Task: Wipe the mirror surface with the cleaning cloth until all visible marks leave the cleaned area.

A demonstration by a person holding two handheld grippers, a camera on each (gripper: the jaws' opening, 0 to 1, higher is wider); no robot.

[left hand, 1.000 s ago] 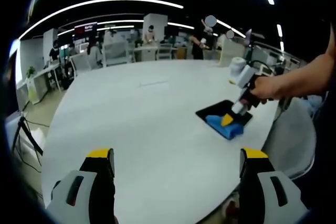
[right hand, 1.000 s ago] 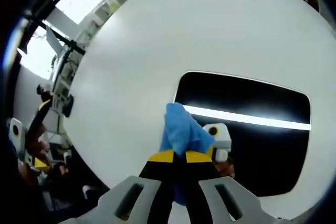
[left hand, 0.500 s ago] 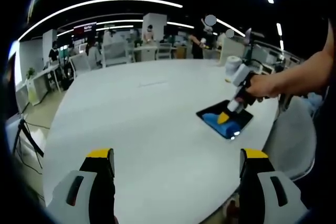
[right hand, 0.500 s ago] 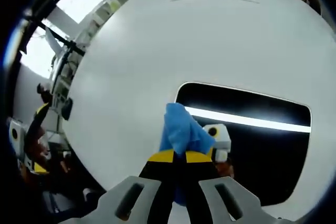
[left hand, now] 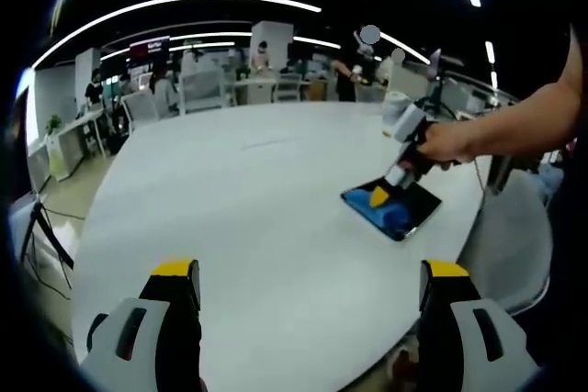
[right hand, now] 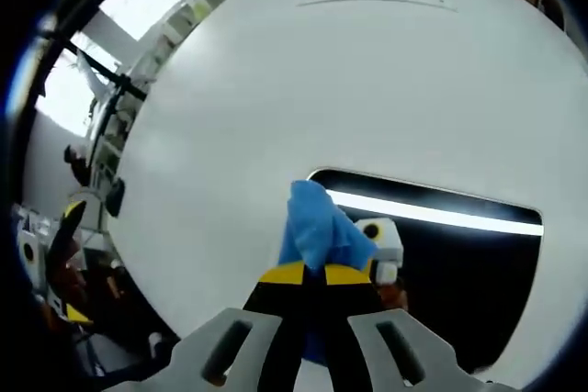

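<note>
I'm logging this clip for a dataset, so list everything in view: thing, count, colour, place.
mirror: one, dark and reflective, flat on the table near its edge
cleaning cloth: one, blue, pressed on the mirror's corner, clamped in the right gripper
table: one, white, round, under the mirror
paper roll: one, white, at the table's far side
chair: one, grey, beside the table
people: several, standing among desks in the background
ceiling lights: several, white strips overhead
right gripper: yellow-tipped, shut on the cloth
left gripper: yellow-tipped, open above the table
person's hand: holding the right gripper
</note>
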